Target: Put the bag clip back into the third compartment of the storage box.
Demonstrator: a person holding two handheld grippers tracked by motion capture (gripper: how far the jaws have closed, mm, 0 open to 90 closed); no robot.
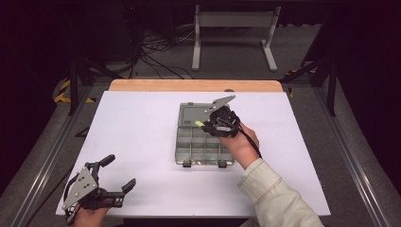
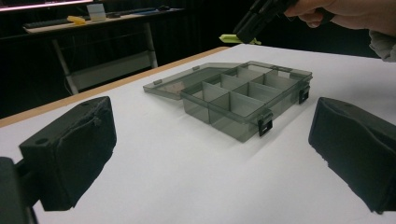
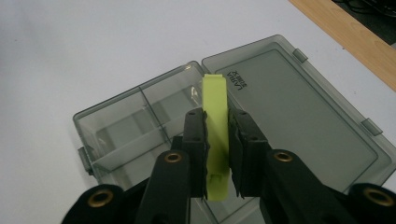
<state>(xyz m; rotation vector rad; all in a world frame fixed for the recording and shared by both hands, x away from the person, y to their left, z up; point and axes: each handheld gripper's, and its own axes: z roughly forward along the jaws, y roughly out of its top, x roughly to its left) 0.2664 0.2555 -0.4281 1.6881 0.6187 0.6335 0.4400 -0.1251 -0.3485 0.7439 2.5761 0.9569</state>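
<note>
Green clip (image 3: 215,135) clamped in right tool (image 3: 217,140) above box (image 3: 299,116).

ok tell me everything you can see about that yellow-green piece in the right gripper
The yellow-green piece is a flat, narrow strip, plastic by its look, matte and bright lime. The right gripper is shut on it, pads pressing both faces, its squared end sticking out past the jaws. It hangs above the open grey compartment box, near the hinge, touching nothing else.

Green strip's (image 3: 216,140) sides hid by pads; box (image 3: 140,126) corner cut off.
</note>
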